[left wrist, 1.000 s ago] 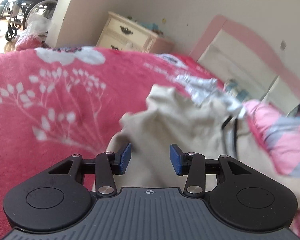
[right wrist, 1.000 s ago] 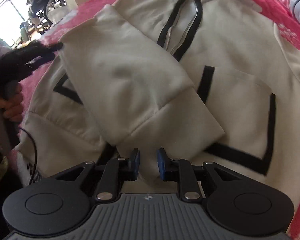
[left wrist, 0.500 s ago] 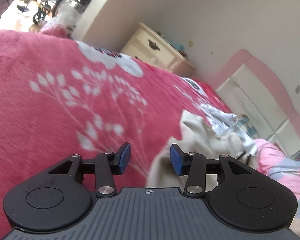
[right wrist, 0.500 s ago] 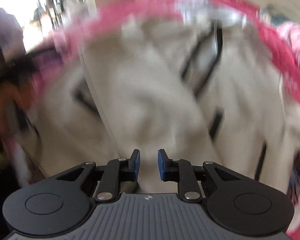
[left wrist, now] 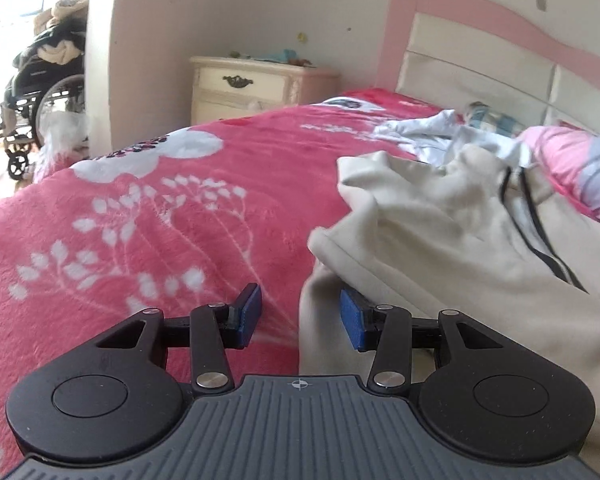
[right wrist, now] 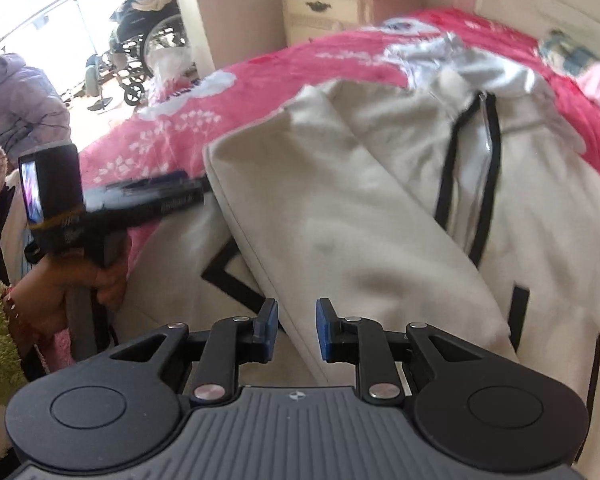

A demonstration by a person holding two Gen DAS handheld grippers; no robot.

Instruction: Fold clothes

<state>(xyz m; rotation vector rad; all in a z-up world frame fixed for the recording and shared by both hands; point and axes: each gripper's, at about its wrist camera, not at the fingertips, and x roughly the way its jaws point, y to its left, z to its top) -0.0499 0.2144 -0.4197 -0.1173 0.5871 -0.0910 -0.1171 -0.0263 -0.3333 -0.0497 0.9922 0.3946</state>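
Cream hoodie (right wrist: 380, 208) lies face up on the bed's pink blanket (left wrist: 148, 216), zipper toward the headboard, one sleeve (right wrist: 332, 220) folded across the chest to narrow the body for the next fold. Left claw (left wrist: 300, 318) sits parted at the hoodie's side edge, gripping nothing; one blue pad (left wrist: 352, 318) tucked under a cloth fold, likely placed to take that edge. Right claw (right wrist: 296, 330) stands narrowly parted above the folded sleeve's cuff end, nothing visibly pinched. Left hand (right wrist: 60, 292) seen gripping its handle at bedside.
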